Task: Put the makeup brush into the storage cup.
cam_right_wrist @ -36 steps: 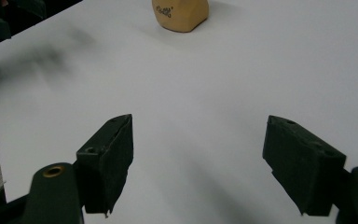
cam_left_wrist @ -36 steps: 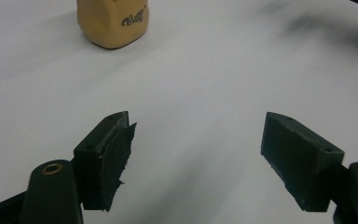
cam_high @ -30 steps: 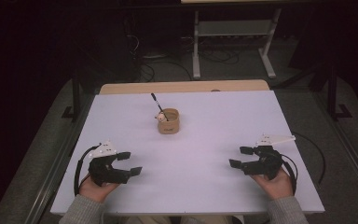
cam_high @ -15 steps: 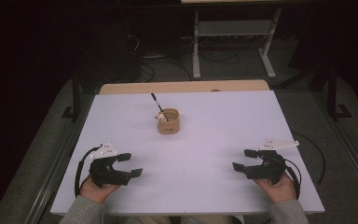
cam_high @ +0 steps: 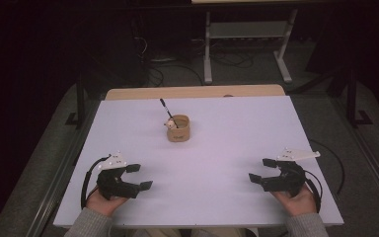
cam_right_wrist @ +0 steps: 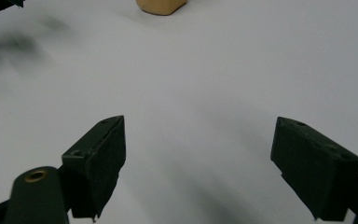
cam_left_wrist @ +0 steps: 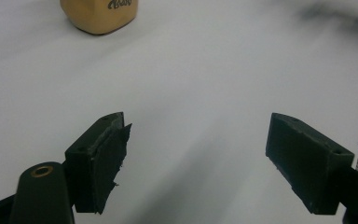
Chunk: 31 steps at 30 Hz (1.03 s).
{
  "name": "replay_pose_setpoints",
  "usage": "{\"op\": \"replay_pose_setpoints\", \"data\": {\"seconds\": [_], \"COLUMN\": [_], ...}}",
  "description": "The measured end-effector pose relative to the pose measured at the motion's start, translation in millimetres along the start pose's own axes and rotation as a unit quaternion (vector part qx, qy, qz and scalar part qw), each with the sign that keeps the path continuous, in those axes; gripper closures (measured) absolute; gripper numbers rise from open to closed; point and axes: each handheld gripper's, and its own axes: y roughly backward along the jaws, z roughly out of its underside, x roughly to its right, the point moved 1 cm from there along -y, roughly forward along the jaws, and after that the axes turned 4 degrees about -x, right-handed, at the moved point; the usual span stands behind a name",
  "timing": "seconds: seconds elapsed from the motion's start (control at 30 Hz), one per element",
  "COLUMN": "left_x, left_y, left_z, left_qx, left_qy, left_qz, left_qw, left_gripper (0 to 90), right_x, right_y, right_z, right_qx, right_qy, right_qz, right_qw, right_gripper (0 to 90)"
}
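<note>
The left hand-held gripper (cam_high: 139,177) and right hand-held gripper (cam_high: 260,170) rest spread and empty at the desk's (cam_high: 237,133) near edge; the right's jaws have just been opening. The cup (cam_high: 179,128), holding a pen (cam_high: 167,110), stands far centre.

tan cup (cam_high: 179,130) with dark lettering, white table (cam_high: 227,148), black grippers

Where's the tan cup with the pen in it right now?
In the high view the tan cup stands on the white table, toward the far edge just left of centre, well ahead of both grippers and touched by neither.
</note>
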Motion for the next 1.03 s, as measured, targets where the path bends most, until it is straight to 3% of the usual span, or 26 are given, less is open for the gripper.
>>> {"op": "replay_pose_setpoints", "data": {"seconds": [0.33, 1.03], "left_x": [0.1, -1.2], "left_y": [0.0, 0.0], "left_z": [0.2, 0.3], "left_qx": [0.000, -0.003], "left_qy": [-0.001, 0.002], "left_qz": [0.001, 0.002], "left_qw": [1.0000, 1.0000], "left_gripper": [18.4, 16.7], "right_x": [-3.7, -7.4], "right_y": [2.0, 6.4], "right_z": [-0.3, -3.7], "right_qx": [-0.001, 0.006], "right_qy": [0.006, 0.012], "right_qz": [0.018, 0.029], "right_qw": [0.9998, 0.9995], "right_gripper": [13.7, 13.7]}}
